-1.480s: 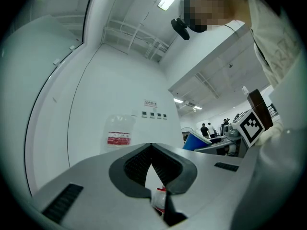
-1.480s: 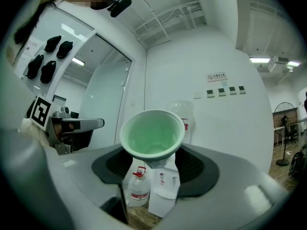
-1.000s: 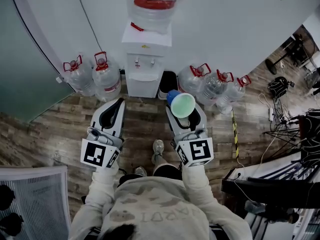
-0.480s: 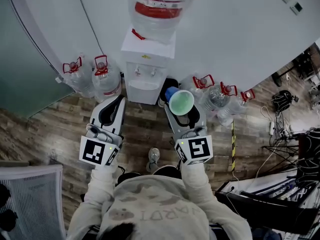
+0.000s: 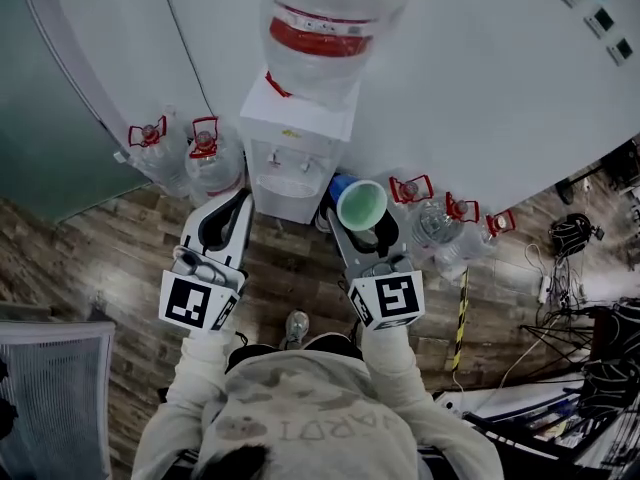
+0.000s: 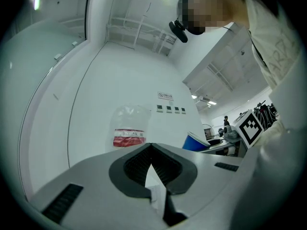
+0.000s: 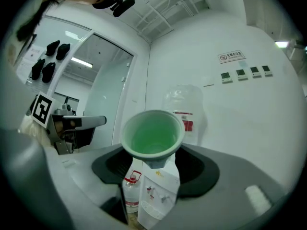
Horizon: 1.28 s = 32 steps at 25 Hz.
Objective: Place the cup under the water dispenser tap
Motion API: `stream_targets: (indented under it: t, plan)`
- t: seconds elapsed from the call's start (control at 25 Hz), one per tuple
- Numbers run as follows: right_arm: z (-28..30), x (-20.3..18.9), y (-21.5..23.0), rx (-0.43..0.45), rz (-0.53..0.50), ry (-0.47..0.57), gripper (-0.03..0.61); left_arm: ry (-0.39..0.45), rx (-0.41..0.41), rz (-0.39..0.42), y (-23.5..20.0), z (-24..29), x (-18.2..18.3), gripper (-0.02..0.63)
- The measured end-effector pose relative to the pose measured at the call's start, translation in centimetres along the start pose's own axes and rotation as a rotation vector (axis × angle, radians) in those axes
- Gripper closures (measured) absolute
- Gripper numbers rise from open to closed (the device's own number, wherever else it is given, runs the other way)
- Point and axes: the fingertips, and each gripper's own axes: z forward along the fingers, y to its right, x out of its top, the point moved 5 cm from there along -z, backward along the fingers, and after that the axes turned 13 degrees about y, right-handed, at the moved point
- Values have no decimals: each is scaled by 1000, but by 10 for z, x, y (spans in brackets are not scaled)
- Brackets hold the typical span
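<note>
The white water dispenser (image 5: 290, 163) stands against the wall with a large bottle (image 5: 335, 18) on top and two small taps (image 5: 285, 160) on its front. My right gripper (image 5: 365, 223) is shut on an upright cup (image 5: 361, 205), blue outside and green inside, held just right of the dispenser's front. From the right gripper view the cup (image 7: 152, 137) sits between the jaws (image 7: 154, 164), and the dispenser (image 7: 158, 195) shows below it. My left gripper (image 5: 238, 206) is shut and empty, left of the dispenser's base. From the left gripper view its jaws (image 6: 151, 147) meet at the tips.
Water jugs with red handles stand on the floor left (image 5: 205, 153) and right (image 5: 430, 218) of the dispenser. A white mesh chair (image 5: 50, 388) is at the lower left. Cables and a desk (image 5: 590, 348) crowd the right. A yellow-black strip (image 5: 462, 308) lies on the wood floor.
Both grippers have moved forward towards the dispenser, which now looks closer and larger. The cup stays held in the right gripper.
</note>
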Motion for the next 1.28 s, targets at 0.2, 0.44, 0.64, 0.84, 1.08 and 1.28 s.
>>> stream_targets:
  t: [0.2,0.44,0.64,0.84,1.08,1.28]
  plan:
    - [21,-15,24,44,25,-10,293,-9,39,18,-2,26,-14,609]
    - [35,-27,39,83,48,-14,293,-31,53,34,2,41,-23,609]
    - [51,-39,40,112,66,-25,293,-43,72,37,-8,46,-30,609]
    - [71,-55,37,129,77,-49,293,-60,79,36,-24,49,-41,609]
    - [98,-86,30,136,102,-90,293,-81,83,21,-53,55,-61,609]
    - [118,-118,24,150,135,-130,293,-103,76,-2,-72,60,-81,609]
